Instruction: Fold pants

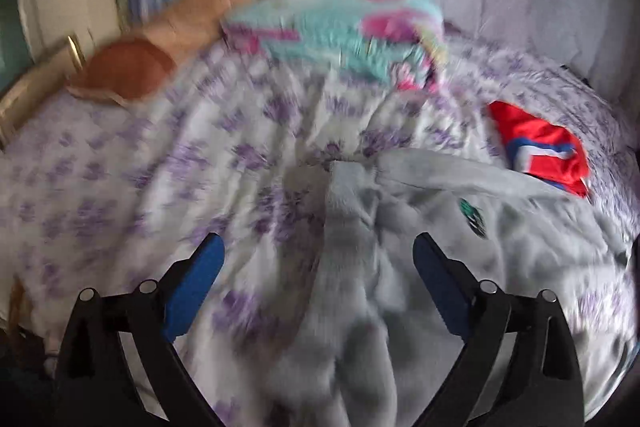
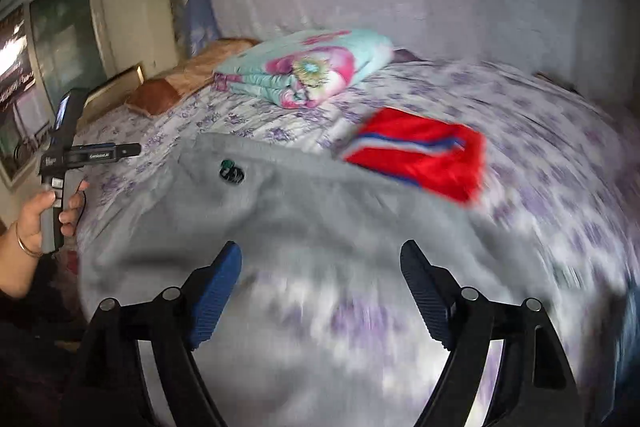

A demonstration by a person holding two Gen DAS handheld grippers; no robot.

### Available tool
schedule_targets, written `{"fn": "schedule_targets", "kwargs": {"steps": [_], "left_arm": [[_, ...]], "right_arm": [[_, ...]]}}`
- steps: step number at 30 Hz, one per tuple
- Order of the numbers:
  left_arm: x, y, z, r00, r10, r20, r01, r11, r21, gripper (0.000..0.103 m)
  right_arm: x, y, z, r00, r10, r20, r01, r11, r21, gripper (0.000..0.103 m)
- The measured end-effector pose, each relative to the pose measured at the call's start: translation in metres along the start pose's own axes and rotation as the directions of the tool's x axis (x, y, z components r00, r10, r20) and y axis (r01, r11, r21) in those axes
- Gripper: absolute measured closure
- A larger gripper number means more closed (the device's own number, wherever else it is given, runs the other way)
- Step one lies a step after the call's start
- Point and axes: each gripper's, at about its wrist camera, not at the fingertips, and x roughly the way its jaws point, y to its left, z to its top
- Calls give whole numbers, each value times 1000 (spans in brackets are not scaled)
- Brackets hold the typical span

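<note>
Light grey pants [image 1: 384, 235] with a small green logo lie spread and rumpled on the bed; they also show in the right wrist view [image 2: 312, 203]. My left gripper [image 1: 318, 247] is open and empty just above the pants' left part. My right gripper [image 2: 320, 259] is open and empty, hovering over the near edge of the pants. The left gripper's handle, held in a hand [image 2: 44, 211], shows at the left of the right wrist view. Both views are motion-blurred.
The bed has a white and purple floral sheet [image 1: 120, 163]. A folded red garment with blue and white stripes [image 2: 420, 155] lies right of the pants. A folded turquoise and pink blanket [image 2: 304, 67] and orange-brown pillows [image 2: 160, 91] lie at the back.
</note>
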Motion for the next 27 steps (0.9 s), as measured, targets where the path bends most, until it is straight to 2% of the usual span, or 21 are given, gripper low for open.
{"fn": "schedule_targets", "kwargs": {"steps": [3,5,10,13,14,15,16,17,19,22,24,26,27], "left_arm": [[55,5,25,996,20,-87,-22,999,-23,11],[77,3,31,993,20,-118,-24,999,-31,11],[117,-15,39,981,2,-192,2,1000,24,11],[129,-24,32,977,9,-213,3,998,57,11],[130,-25,29,978,5,-211,9,998,65,19],[130,-25,28,978,-11,-209,25,997,66,26],[128,-27,28,977,-44,-207,59,996,68,41],[125,-30,29,977,-62,-204,78,994,76,52],[114,-37,28,986,-29,-167,47,993,109,55],[99,-37,29,991,-38,-129,50,994,96,59],[81,-32,33,993,-76,-85,82,994,68,60],[67,-30,36,993,-102,-66,106,993,53,70],[58,-29,37,992,-116,-56,118,992,45,70]], "right_arm": [[62,7,35,997,-10,-71,3,996,-93,21],[106,4,55,994,-24,-111,6,986,-164,21],[173,14,72,984,23,-177,-66,967,-244,21],[211,29,69,972,18,-234,-98,937,-335,22],[218,32,65,967,8,-254,-100,931,-352,35],[228,33,62,957,-3,-289,-105,928,-357,69],[236,31,60,948,-3,-320,-113,932,-343,84],[235,26,61,951,23,-309,-123,944,-306,86],[227,22,63,959,46,-281,-127,952,-280,95],[203,22,63,973,72,-218,-130,955,-266,96],[178,25,63,982,84,-169,-128,955,-268,96],[149,29,64,989,95,-117,-124,955,-270,96],[134,31,64,991,99,-93,-121,955,-272,96]]}}
